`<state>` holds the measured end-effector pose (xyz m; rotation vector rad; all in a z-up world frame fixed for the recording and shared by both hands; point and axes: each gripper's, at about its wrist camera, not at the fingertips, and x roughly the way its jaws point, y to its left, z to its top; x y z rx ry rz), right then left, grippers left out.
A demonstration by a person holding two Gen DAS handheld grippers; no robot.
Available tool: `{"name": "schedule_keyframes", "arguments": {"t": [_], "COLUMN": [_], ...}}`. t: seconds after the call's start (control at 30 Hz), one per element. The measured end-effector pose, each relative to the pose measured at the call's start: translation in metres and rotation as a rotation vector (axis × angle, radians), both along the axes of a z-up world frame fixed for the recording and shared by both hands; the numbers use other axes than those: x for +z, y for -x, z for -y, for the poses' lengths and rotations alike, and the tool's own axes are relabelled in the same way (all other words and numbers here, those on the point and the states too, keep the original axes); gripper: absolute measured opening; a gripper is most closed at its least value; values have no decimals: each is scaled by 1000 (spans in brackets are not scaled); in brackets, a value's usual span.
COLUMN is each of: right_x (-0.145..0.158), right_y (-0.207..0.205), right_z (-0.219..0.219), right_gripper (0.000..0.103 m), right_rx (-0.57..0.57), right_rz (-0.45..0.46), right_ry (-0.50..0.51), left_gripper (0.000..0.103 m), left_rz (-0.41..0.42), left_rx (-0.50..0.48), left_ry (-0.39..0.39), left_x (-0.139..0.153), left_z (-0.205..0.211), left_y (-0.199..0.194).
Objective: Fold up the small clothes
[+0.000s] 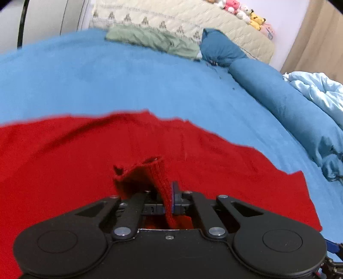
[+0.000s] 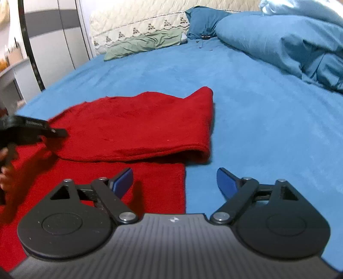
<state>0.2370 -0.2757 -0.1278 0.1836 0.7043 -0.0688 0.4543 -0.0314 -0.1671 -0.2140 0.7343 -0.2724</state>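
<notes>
A red knit garment point(image 1: 75, 154) lies spread on the blue bedsheet point(image 1: 128, 85). My left gripper point(image 1: 168, 193) is shut on a pinched-up edge of it, with a ribbed strip of red knit between the fingers. In the right wrist view the garment point(image 2: 133, 126) lies partly folded, a thick fold on top with a rolled edge at the right. My right gripper point(image 2: 174, 182) is open and empty, hovering over the garment's near right edge. The left gripper point(image 2: 34, 131) shows at the far left of that view.
A green cloth point(image 2: 145, 44) lies at the head of the bed by a cream quilted headboard point(image 2: 137, 19). A rolled dark blue duvet point(image 2: 278, 43) lies along the right side. Plush toys point(image 1: 242, 10) sit on the headboard. A wardrobe point(image 2: 55, 38) stands at the left.
</notes>
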Motion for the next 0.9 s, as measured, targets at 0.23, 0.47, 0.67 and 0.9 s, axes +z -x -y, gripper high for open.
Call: {"name": "schedule_keyframes", "arguments": {"t": [0.23,0.47,0.67,0.9], "right_x": [-7,-12,-13,-15], "right_y": [-21,-56,-74,-53], "right_z": [-14,-31,-21,16], "right_gripper": [102,102,101,100], "right_rx": [22,33,-31,-59], "right_rz": [-40,-63,-92,-147], "right_ry": [124,239,314,257], "left_gripper": [4,4,4,11], "left_rz": [232,223,195,125], "left_rx": [134,155,169,152], "left_ry": [-85,-129,-99,-106], "left_x": [44,28,25,5], "left_z": [-35,-62,-72,-88], "left_y": [16,21,24,38]}}
